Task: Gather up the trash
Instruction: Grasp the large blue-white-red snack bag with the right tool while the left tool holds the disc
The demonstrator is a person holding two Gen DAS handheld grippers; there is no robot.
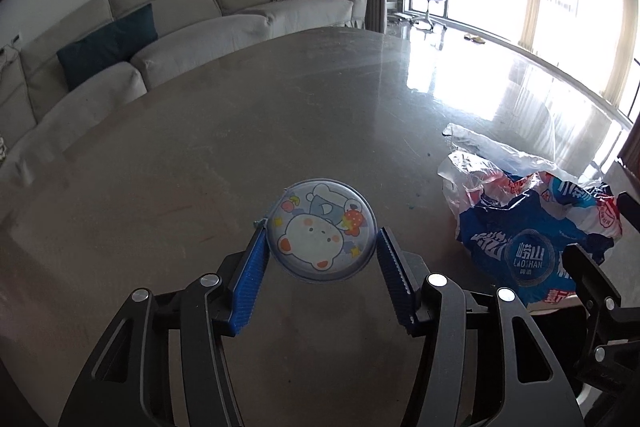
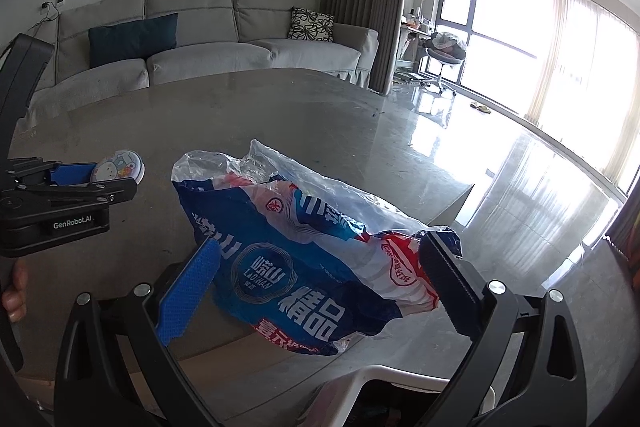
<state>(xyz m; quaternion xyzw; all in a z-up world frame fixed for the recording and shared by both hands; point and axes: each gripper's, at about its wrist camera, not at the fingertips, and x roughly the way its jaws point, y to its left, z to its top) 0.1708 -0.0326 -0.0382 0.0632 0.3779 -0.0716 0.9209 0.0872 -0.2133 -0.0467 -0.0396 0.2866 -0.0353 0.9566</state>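
Worktop (image 1: 240,131): grey, glossy.
Left hand-held gripper (image 1: 322,243): pads flank round cartoon disc (image 1: 320,229); contact unclear.
Right hand-held gripper (image 2: 326,267): spread wide around blue plastic bag (image 2: 304,251), near edge.

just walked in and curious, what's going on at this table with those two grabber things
A person is clearing trash off the table with two handheld grippers. The left gripper has its blue fingers on either side of a round cartoon bear lid, seemingly gripping it. The right gripper is open around a crumpled blue and white plastic bag, not yet closed.
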